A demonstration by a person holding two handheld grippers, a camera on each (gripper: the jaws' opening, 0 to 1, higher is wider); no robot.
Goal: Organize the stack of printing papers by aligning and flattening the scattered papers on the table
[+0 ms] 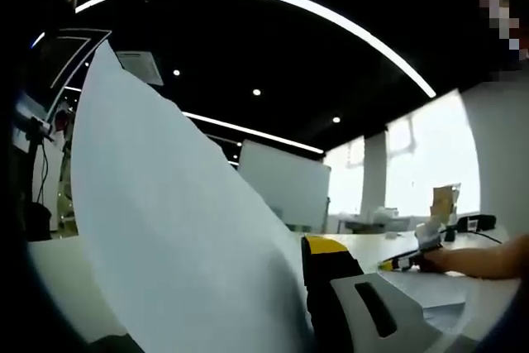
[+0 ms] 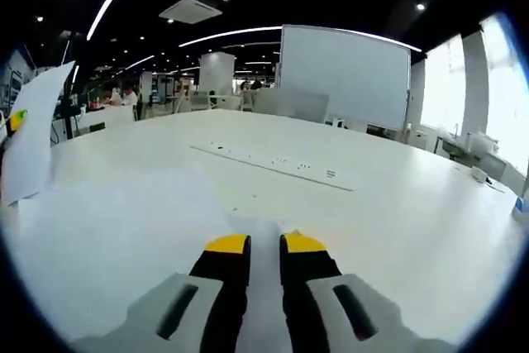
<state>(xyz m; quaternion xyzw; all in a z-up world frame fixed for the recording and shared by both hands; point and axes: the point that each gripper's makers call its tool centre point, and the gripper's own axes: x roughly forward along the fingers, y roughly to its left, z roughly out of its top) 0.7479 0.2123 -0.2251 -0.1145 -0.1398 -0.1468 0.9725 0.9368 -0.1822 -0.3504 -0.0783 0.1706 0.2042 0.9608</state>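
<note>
Holding paper sheet (image 1: 173, 229) upright, seemingly clamped in left tool (image 1: 310, 287).

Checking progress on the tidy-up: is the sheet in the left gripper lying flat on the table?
No, the sheet stands raised off the table, clamped in the left gripper.
</note>
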